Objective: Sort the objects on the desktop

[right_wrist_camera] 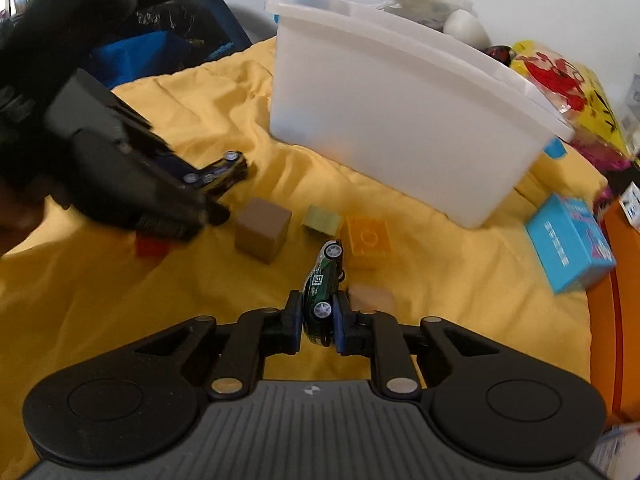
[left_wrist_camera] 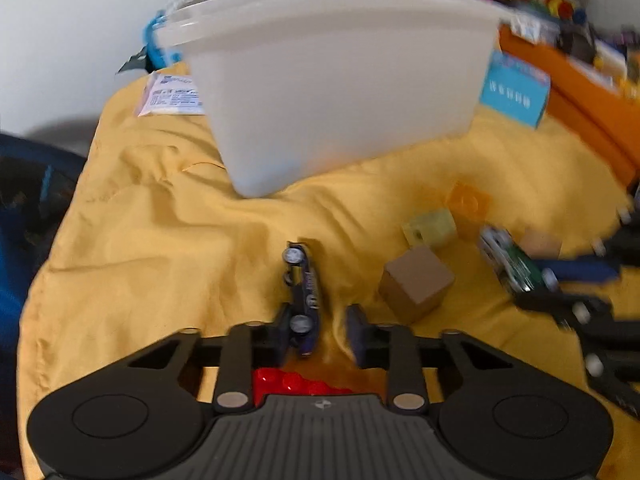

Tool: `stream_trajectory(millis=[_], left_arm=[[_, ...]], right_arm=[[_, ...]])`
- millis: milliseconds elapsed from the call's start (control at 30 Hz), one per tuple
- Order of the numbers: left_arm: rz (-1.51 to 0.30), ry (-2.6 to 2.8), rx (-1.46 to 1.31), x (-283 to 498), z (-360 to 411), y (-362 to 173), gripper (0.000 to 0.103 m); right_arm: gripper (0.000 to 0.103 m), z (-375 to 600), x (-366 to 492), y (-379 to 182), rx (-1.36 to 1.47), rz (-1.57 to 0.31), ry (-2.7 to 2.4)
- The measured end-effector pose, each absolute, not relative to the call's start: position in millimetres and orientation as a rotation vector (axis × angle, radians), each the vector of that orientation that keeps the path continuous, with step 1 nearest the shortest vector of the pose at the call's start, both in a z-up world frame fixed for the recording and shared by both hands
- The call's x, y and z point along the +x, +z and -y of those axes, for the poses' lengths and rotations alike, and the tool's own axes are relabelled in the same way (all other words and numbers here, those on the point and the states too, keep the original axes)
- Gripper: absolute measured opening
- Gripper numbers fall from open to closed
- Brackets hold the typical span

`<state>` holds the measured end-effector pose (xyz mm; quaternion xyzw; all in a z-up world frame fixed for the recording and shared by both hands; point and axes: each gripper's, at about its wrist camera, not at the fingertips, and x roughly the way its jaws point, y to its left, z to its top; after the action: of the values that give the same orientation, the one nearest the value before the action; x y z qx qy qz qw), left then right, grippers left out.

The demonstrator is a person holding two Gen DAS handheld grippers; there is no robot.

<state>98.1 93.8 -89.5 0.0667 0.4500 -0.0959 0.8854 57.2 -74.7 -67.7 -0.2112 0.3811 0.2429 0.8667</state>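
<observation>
Gathering toy cars for the white bin [right_wrist_camera: 400, 120].
Right gripper [right_wrist_camera: 317, 314] pinches the green car [right_wrist_camera: 322, 280]; left gripper [left_wrist_camera: 318, 330], fingers spread, straddles the purple car [left_wrist_camera: 304, 292] on the yellow cloth [left_wrist_camera: 160, 240]; closing likely comes next.

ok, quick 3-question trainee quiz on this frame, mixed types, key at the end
1. True or false: the right gripper is shut on the green car.
2. Which sits nearest the bin: A) brown cube, B) orange brick, C) red brick?
3. Fill in: the purple car lies between the left gripper's open ____.

Key: 1 true; 2 B; 3 fingers.
</observation>
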Motion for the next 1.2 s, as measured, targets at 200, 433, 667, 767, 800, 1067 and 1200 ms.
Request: stream_trajectory(millis=[200,433,667,767,800,1067,1200], left_arm=[[-0.868,-0.24,0.111,49.2,-89.7,-47.6,0.017],[-0.879,-0.364,-0.074,8.3,-47.1,-40.7,0.017],[-0.964,-0.352,-0.231,-0.6,-34.4,-82.8,0.017],[-0.99,-0.328,-0.291,1.3,-41.2,-94.0,0.017],[-0.994,-0.321,-0.302,0.3,-43.4,-96.1,0.017],[-0.975,-0.258,-0.247,-3.3,-49.7,-87.2,0.045],[-0.878,-0.246,-0.072,-15.3,-42.2,-68.9,0.046]], right_arm=[[0.017,97.1,39.8,-56.7,-0.395,-0.794,0.501],[0.017,121.4,43.7,-51.5,-0.275,-0.832,0.509],[0.017,133.5,34.3,-56.1,-0.196,-0.887,0.55],[0.017,135.9,31.7,-59.0,-0.165,-0.913,0.564],[0.017,137.2,32.2,-60.8,-0.146,-0.926,0.568],[0.017,152.7,39.0,-72.1,-0.004,-1.003,0.553],[0.017,160.2,40.8,-74.7,0.034,-1.011,0.543]])
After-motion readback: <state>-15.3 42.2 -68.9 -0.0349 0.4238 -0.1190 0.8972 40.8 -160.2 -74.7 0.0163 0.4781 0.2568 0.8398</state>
